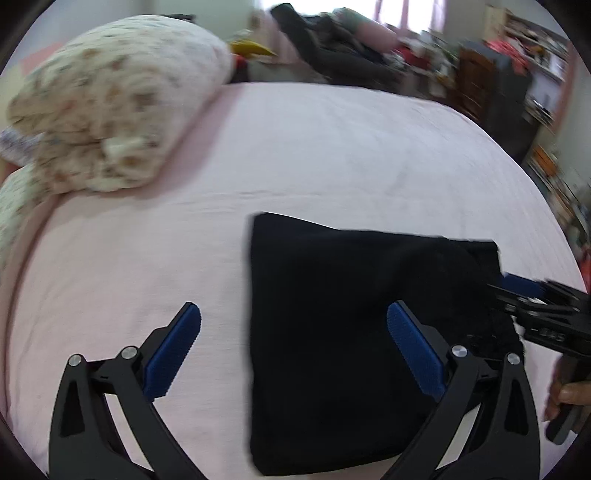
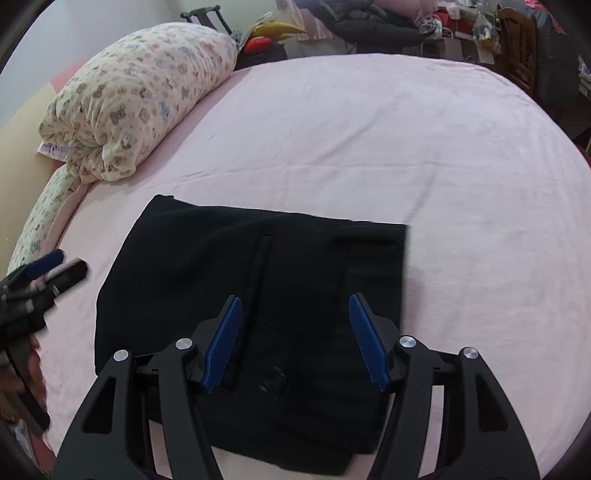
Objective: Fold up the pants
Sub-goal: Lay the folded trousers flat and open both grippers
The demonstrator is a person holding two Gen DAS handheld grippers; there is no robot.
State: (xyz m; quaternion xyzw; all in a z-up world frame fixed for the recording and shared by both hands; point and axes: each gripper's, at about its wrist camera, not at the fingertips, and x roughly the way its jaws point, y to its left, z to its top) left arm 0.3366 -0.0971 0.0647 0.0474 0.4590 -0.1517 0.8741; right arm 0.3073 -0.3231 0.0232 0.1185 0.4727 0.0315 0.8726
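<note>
At the far left, a rolled quilt [image 2: 140, 99] printed with small bears was laid along the edge of the pink bed [image 2: 406, 140], well apart from the work. No container was to be seen. The left gripper [image 1: 293, 325] was held with its jaws spread wide and nothing between them, its left finger over bare sheet and its right finger over cloth. The black pants [image 2: 251, 280] were spread on the sheet as a folded, roughly rectangular bundle near the bed's near edge. The right gripper [image 2: 295, 314] was held over the bundle's near part, jaws parted and empty. Beyond the bed, dark clothing [image 2: 373, 22] and a wooden chair [image 2: 517, 48] were seen.
</note>
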